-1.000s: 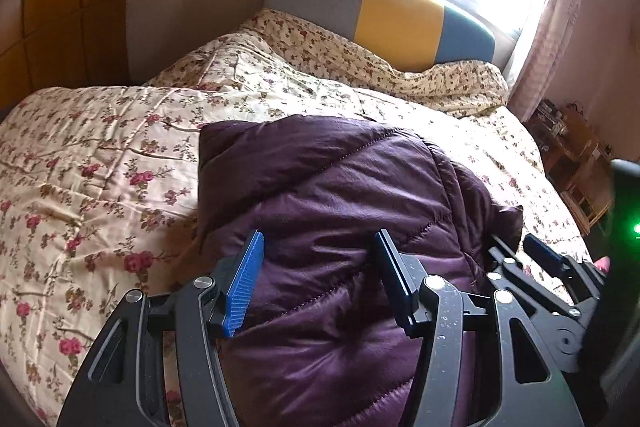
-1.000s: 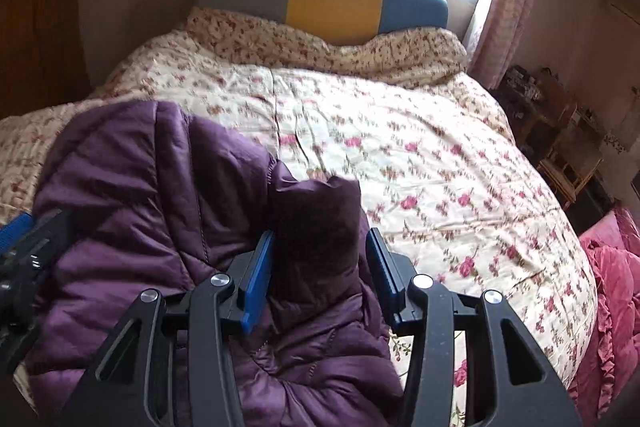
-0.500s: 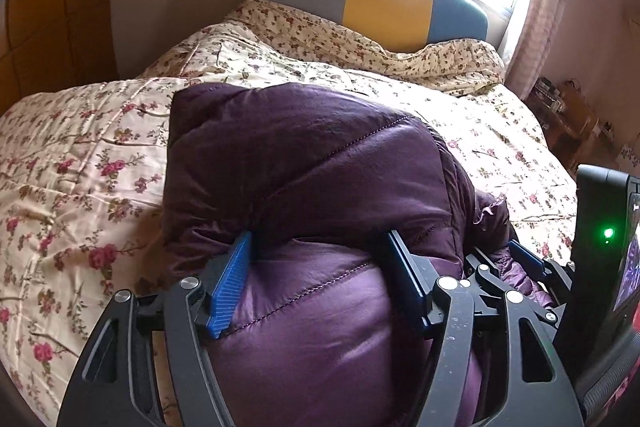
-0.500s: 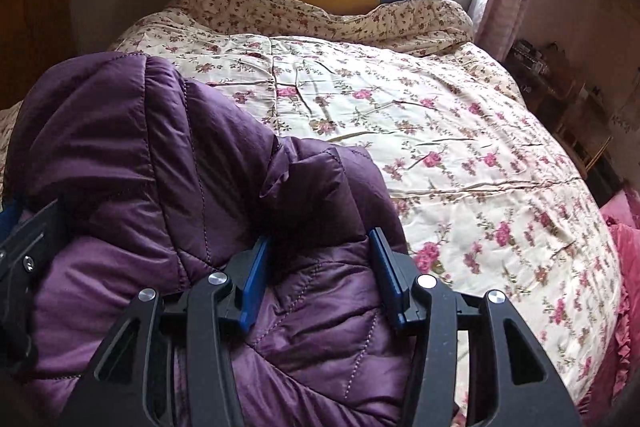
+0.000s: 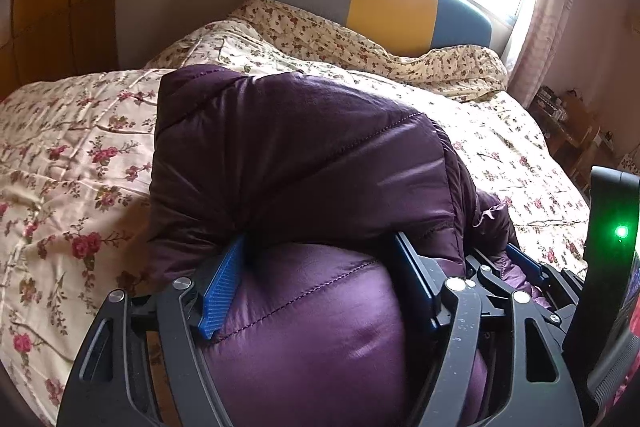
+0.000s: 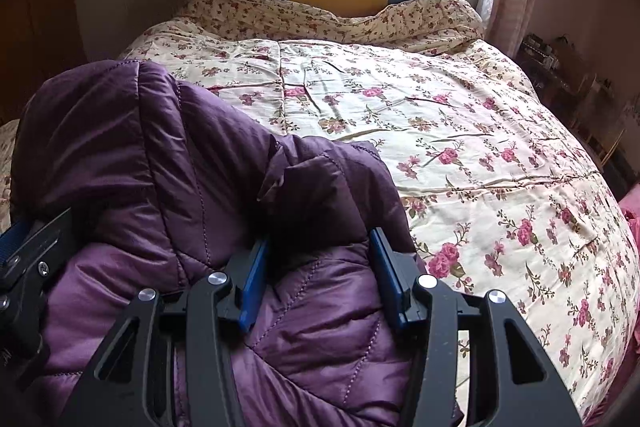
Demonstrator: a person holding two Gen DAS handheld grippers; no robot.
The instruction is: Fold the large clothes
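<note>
Jacket [image 5: 304, 155] padding is bulging between the blue pads of both grippers, and the purple quilted garment is lying bundled on the flowered bedspread [image 5: 68, 163], directly ahead of and beneath the two tools. The left gripper [image 5: 316, 267] is opening, its jaws standing wide with a thick puffed fold still sitting between them; whether the pads are still pressing on that fold is hard to tell, as the filling is swelling out to meet them. The right gripper [image 6: 318, 267] is holding at about half spread and is pinching a smaller fold, with cloth pressing against both inner pad faces.

Judging by the sheen and the stitched channels, this garment is likely handling as light, soft and springy, with a slick shell that is apt to slide out of a shallow pinch and puff back up after pressing. Taking hold along a seam, hem or cuff edge, where layers are lying thinner and flatter, is probably giving a surer grip than the fat middle
</note>
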